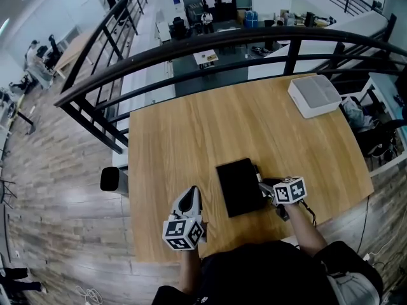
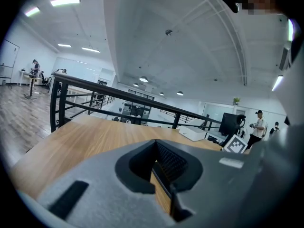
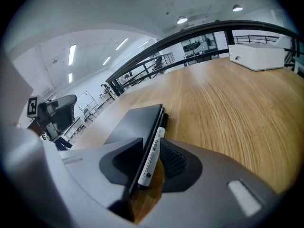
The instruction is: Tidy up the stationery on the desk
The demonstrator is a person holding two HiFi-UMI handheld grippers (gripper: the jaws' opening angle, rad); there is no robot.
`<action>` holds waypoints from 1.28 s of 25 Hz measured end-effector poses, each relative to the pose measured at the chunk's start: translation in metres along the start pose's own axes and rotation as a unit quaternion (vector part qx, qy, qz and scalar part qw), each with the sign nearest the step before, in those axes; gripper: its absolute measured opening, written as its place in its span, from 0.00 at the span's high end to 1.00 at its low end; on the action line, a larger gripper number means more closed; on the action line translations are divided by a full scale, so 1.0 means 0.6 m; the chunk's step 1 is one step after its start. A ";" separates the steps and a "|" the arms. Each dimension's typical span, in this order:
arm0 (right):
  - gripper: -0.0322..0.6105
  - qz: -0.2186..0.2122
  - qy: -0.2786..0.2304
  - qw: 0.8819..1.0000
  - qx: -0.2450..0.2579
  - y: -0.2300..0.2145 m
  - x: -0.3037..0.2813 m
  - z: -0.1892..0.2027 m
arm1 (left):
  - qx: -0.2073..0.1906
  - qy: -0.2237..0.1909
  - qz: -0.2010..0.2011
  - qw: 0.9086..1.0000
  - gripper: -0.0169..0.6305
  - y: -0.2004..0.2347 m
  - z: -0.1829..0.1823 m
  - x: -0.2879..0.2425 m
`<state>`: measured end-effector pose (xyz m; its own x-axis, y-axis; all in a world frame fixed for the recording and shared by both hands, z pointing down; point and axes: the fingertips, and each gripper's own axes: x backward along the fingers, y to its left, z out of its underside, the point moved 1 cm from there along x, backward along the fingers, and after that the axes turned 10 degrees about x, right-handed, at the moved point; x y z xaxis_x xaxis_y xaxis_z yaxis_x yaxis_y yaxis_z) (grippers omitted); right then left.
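Observation:
A black notebook [image 1: 241, 186] lies flat on the wooden desk [image 1: 210, 126] near its front edge. Along the notebook's [image 3: 135, 122] right edge lies a white marker with a black cap [image 3: 152, 153]. My right gripper [image 3: 151, 167] points down at it, open, with the marker and the notebook's edge between its jaws; the pads do not seem to press on either. In the head view the right gripper [image 1: 264, 188] sits at the notebook's right side. My left gripper [image 1: 191, 196] hovers left of the notebook, shut and empty [image 2: 159, 167].
A white box [image 1: 314, 95] stands at the desk's far right corner [image 3: 259, 56]. A black railing [image 1: 222, 43] runs along the far edge, with a drop to the lower floor behind it. The desk's front edge is close to my body.

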<state>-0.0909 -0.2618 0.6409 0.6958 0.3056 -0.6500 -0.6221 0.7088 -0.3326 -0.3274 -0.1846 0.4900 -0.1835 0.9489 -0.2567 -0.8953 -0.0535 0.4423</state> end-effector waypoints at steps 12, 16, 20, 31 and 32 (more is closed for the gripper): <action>0.94 0.018 -0.148 0.989 0.019 0.026 0.063 -0.120 | -0.020 -0.014 0.001 1.000 0.98 -0.007 -0.027 0.005; 0.94 0.021 -0.208 0.977 0.038 0.047 0.093 -0.164 | -0.037 -0.019 0.010 0.999 0.98 -0.018 -0.034 0.006; 0.94 0.026 -0.248 0.967 0.058 0.066 0.122 -0.201 | -0.060 -0.014 0.016 0.998 0.98 -0.031 -0.040 0.004; 0.94 0.025 -0.259 0.962 0.087 0.094 0.139 -0.219 | -0.065 -0.011 0.011 0.998 0.98 -0.029 -0.037 0.008; 0.94 0.025 -0.257 0.962 0.091 0.098 0.137 -0.221 | -0.066 -0.011 0.011 0.998 0.98 -0.026 -0.039 0.009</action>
<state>-0.1178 -0.2794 0.4778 0.7809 0.5836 -0.2229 -0.6194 0.7697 -0.1546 -0.3237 -0.1861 0.4618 -0.1953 0.9537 -0.2288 -0.9372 -0.1127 0.3301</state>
